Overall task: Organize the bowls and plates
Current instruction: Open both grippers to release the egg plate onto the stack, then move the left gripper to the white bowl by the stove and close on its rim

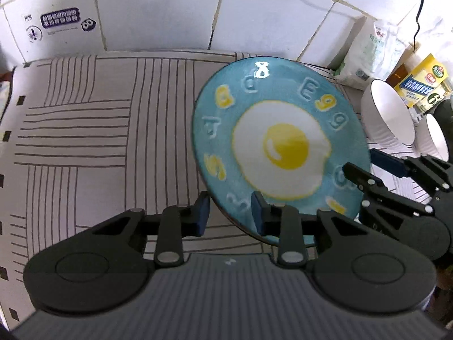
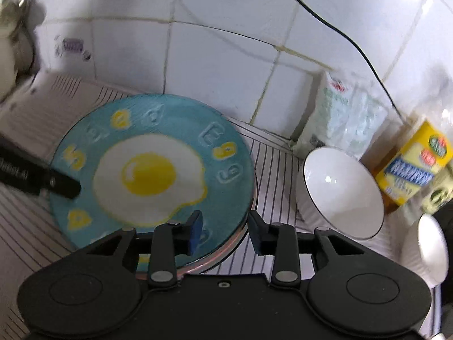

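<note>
Left hand-held gripper (image 1: 230,212) straddles blue plate (image 1: 280,147) rim (egg print); white bowl (image 2: 339,192) beside.

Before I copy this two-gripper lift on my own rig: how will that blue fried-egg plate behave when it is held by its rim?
The blue plate looks glazed and glossy, so its rim may slip between the pads. It seems rigid ceramic, likely heavy for its size and breakable if dropped. It sits tilted, the left gripper and right gripper straddling opposite edges, so it could pivot.

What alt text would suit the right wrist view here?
A round blue ceramic plate with a fried-egg design sits tilted between the open fingers of the right gripper, while the left gripper reaches its far rim. A white bowl lies tipped on the striped mat beside it.
</note>
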